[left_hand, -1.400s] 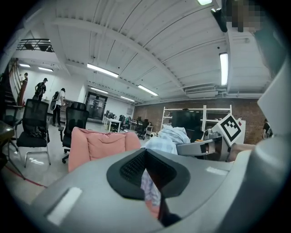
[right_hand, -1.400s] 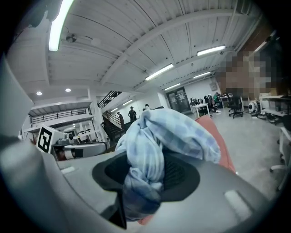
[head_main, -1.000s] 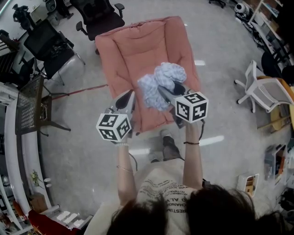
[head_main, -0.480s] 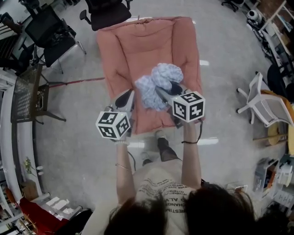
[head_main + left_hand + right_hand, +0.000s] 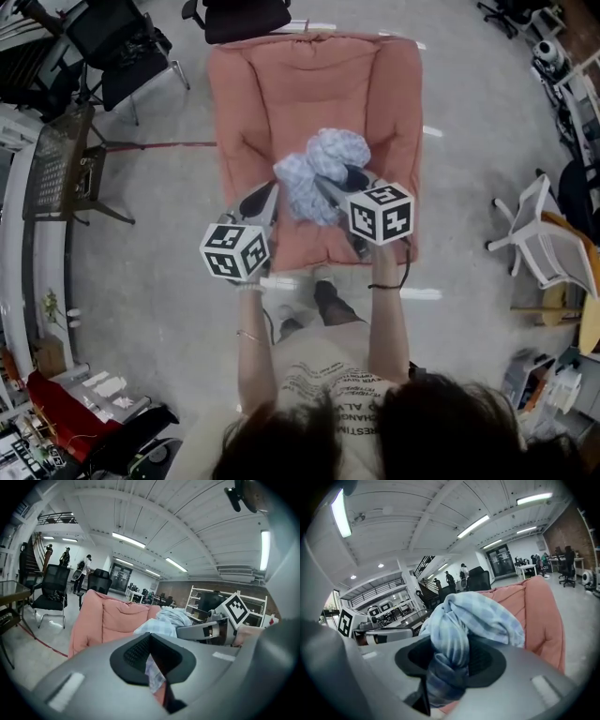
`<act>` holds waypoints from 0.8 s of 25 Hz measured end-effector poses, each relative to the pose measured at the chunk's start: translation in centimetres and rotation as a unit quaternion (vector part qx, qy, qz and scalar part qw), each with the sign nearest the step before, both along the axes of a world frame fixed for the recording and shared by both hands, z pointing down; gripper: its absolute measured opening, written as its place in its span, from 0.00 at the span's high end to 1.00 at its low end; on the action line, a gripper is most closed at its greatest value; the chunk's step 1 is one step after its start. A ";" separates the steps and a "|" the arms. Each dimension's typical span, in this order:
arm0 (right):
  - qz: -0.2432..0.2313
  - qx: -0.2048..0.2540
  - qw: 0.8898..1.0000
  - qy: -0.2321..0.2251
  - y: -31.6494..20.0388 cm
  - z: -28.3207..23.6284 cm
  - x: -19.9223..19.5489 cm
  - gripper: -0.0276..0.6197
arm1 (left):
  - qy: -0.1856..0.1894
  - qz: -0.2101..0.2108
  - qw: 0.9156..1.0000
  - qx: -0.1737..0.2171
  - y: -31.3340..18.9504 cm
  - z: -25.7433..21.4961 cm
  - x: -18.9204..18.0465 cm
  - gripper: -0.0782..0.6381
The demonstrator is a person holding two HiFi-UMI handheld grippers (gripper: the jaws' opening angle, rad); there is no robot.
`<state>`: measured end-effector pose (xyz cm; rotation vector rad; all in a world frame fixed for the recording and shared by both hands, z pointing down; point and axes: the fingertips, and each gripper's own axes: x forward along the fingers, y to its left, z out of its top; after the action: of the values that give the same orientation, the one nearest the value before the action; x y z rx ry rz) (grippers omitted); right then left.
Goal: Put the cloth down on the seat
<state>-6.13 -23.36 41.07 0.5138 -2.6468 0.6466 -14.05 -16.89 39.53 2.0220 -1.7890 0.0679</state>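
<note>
Cloth [image 5: 323, 173] is hanging in a bunched-up blue checked lump over the pink seat [image 5: 281, 94], stretched between both grippers. Right gripper [image 5: 446, 665] is clamping down on a fat twisted wad of it. Left gripper [image 5: 153, 670] is pinching just a thin corner, with its jaws sitting nearly together.

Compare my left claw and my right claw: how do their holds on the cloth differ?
The left claw pinches only a thin edge of the cloth; the right claw grips a thick twisted bunch. The left claw's jaws are nearly together; the right claw's stand wider around the wad. Both are closed on the same cloth, above the seat.
</note>
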 end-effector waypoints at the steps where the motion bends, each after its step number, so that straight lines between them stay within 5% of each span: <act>1: -0.005 -0.003 1.000 0.002 -0.2 0.3 -0.2 0.67 | 0.001 -0.005 1.000 -0.003 -0.1 0.2 0.0 0.89; 20: -0.026 -0.053 0.998 0.029 -2.3 6.1 -4.2 0.67 | 0.027 -0.017 0.998 -0.062 -2.4 5.7 -2.8 0.89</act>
<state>-10.32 -25.68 47.13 0.4244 -2.5471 0.7411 -16.81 -19.27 45.19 1.8895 -1.7407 0.1109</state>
